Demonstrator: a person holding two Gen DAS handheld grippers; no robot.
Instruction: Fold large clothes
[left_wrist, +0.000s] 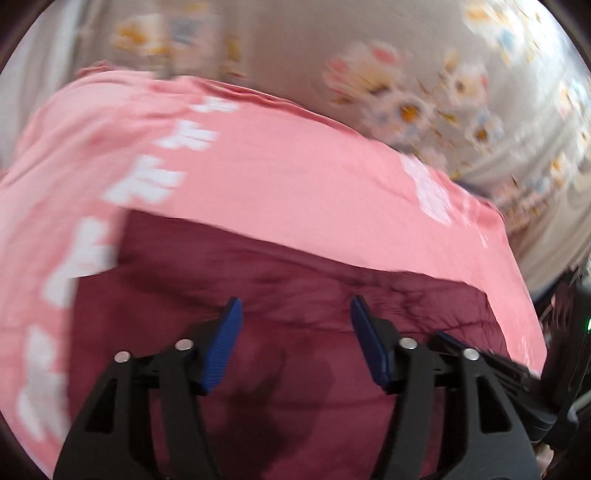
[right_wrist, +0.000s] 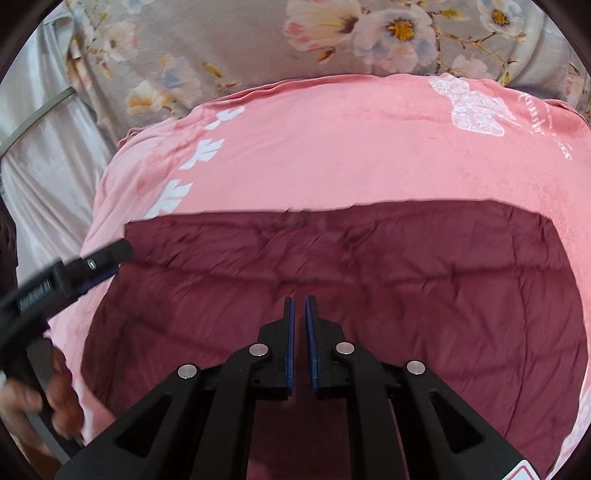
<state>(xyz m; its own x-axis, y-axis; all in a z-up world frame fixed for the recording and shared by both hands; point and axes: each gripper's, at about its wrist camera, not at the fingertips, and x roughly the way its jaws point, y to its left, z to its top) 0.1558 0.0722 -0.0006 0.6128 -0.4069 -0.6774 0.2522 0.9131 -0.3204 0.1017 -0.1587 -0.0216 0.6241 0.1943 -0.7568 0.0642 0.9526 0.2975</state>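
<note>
A dark maroon quilted garment (right_wrist: 332, 266) lies flat on a pink blanket (right_wrist: 314, 155) with white prints. In the left wrist view the maroon garment (left_wrist: 295, 295) fills the lower middle, with the pink blanket (left_wrist: 295, 177) around it. My left gripper (left_wrist: 295, 306) is open and empty, just above the garment; it also shows in the right wrist view (right_wrist: 107, 258) at the garment's left edge, held by a hand. My right gripper (right_wrist: 299, 301) is shut with a thin slit between its pads, holding nothing, over the garment's middle.
The pink blanket lies on a bed with a grey floral sheet (right_wrist: 258, 48). Pale grey fabric (right_wrist: 48, 162) hangs at the left. The other gripper's black body (left_wrist: 517, 373) shows at the left wrist view's right edge.
</note>
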